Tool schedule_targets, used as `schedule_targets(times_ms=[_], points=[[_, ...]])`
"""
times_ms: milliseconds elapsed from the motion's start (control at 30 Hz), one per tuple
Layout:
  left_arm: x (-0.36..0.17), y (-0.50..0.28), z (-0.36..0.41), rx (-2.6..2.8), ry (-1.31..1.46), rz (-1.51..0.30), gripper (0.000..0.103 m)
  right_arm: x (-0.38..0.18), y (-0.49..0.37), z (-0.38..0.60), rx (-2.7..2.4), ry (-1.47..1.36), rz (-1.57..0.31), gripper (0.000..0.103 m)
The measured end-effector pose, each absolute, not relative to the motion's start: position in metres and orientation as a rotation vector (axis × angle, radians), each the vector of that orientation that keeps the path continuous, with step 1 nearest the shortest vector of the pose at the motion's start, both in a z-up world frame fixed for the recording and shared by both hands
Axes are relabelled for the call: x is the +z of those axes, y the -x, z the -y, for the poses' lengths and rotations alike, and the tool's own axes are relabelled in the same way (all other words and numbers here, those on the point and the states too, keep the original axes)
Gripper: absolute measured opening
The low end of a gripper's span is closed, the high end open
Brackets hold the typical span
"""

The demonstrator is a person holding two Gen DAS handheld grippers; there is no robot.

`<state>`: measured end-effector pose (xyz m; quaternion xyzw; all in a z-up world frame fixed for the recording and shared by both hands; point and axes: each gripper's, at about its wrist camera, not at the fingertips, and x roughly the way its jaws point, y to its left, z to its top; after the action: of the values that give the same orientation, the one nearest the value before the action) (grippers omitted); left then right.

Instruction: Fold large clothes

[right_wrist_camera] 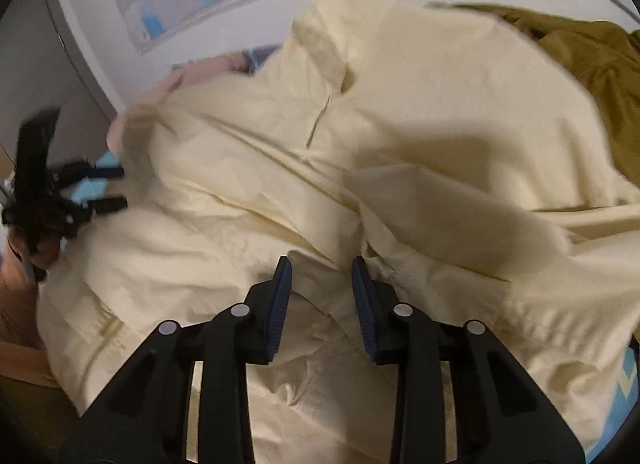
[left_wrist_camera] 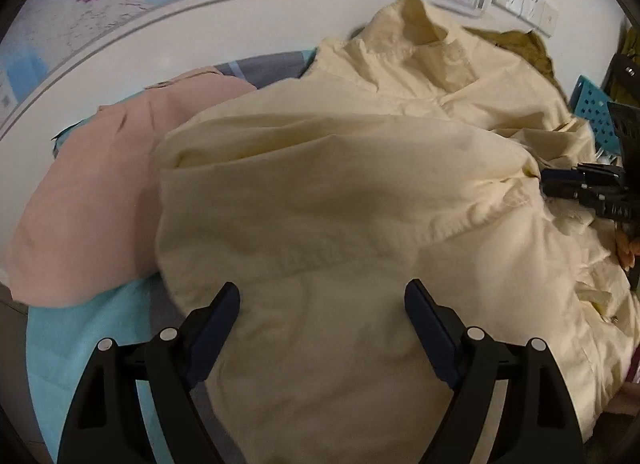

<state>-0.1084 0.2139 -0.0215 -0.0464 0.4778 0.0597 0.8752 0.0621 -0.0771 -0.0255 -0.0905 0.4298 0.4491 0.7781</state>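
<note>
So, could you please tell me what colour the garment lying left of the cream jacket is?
Pale pink garment, clearest in the left wrist view.

The cream jacket [left_wrist_camera: 340, 192] [right_wrist_camera: 400, 152] is a large pale-yellow garment of thin, smooth fabric, and it lies spread and crumpled, with many soft folds and creases across its body. Its stand-up collar [left_wrist_camera: 420, 20] [right_wrist_camera: 324, 44] rises at the far end, toward the wall, and one part of the fabric is folded over the body, so that a hemmed edge runs across the middle. A small snap button [left_wrist_camera: 615, 319] shows near its right edge.
</note>
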Motion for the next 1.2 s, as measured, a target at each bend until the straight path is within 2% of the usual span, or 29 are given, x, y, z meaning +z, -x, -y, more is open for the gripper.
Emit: schedule_targets(times_ms=[67, 200, 267, 400, 567, 767, 900, 1000, 1200], points=[[-0.014, 0.123, -0.217, 0.099, 0.145, -0.97, 0.082, -0.011, -0.053, 0.088, 0.985, 0.185, -0.891, 0.041], [-0.002, 0.149, -0.22, 0.073, 0.192, -0.925, 0.082, 0.003, -0.033, 0.095, 1.042, 0.164, -0.867, 0.046], [0.003, 0.162, -0.217, 0.067, 0.19, -0.907, 0.083, -0.002, -0.024, 0.093, 1.067, 0.177, -0.885, 0.046], [0.003, 0.179, -0.208, 0.055, 0.175, -0.897, 0.084, -0.026, -0.024, 0.089, 1.025, 0.207, -0.969, 0.052], [-0.003, 0.199, -0.211, 0.066, 0.23, -0.883, 0.085, -0.042, -0.027, 0.09, 0.996, 0.158, -1.003, 0.052], [-0.006, 0.218, -0.214, 0.075, 0.277, -0.872, 0.085, -0.027, -0.018, 0.106, 1.008, 0.088, -0.947, 0.054], [0.0, 0.215, -0.201, 0.043, 0.244, -0.849, 0.085, -0.015, -0.014, 0.121, 0.988, 0.065, -0.901, 0.054], [0.009, 0.202, -0.185, 0.031, 0.161, -0.842, 0.085, -0.008, -0.017, 0.132, 0.955, 0.049, -0.883, 0.061], [0.016, 0.155, -0.164, -0.015, 0.047, -0.852, 0.085, -0.004, -0.026, 0.129, 0.929, 0.066, -0.881, 0.062]])
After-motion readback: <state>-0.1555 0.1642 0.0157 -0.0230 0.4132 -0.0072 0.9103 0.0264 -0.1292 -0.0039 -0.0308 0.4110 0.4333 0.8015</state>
